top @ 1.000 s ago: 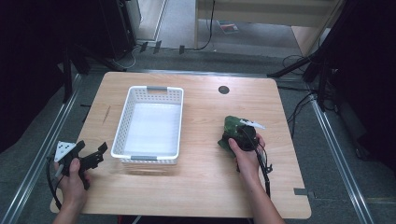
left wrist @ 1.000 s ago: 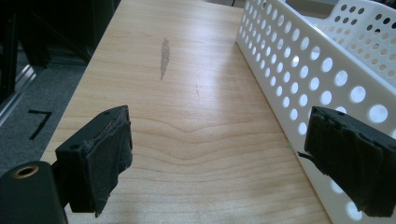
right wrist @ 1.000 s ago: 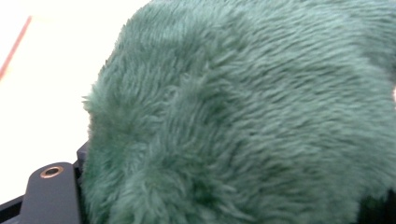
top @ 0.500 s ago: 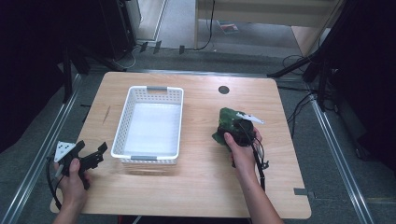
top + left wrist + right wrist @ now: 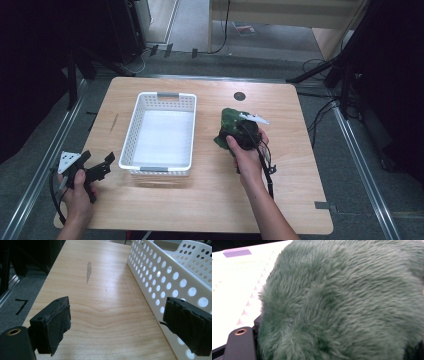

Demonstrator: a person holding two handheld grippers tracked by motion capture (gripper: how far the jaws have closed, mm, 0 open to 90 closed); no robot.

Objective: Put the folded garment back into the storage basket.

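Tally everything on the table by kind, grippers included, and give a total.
White perforated basket: 1
Green plush toy: 1
Handheld grippers: 2, left gripper, right gripper
Total: 4

The right gripper [image 5: 235, 131] sits clamped tight in the right hand [image 5: 246, 152], forearm reaching in from the bottom edge. The left gripper [image 5: 100, 167], held low in the left hand [image 5: 75, 182], has its jaws spread wide

Right gripper [image 5: 239, 134] jaws buried in green plush toy [image 5: 342, 302], toy's shape unreadable from above, white basket [image 5: 175, 277] cut off at right edge in the left gripper view
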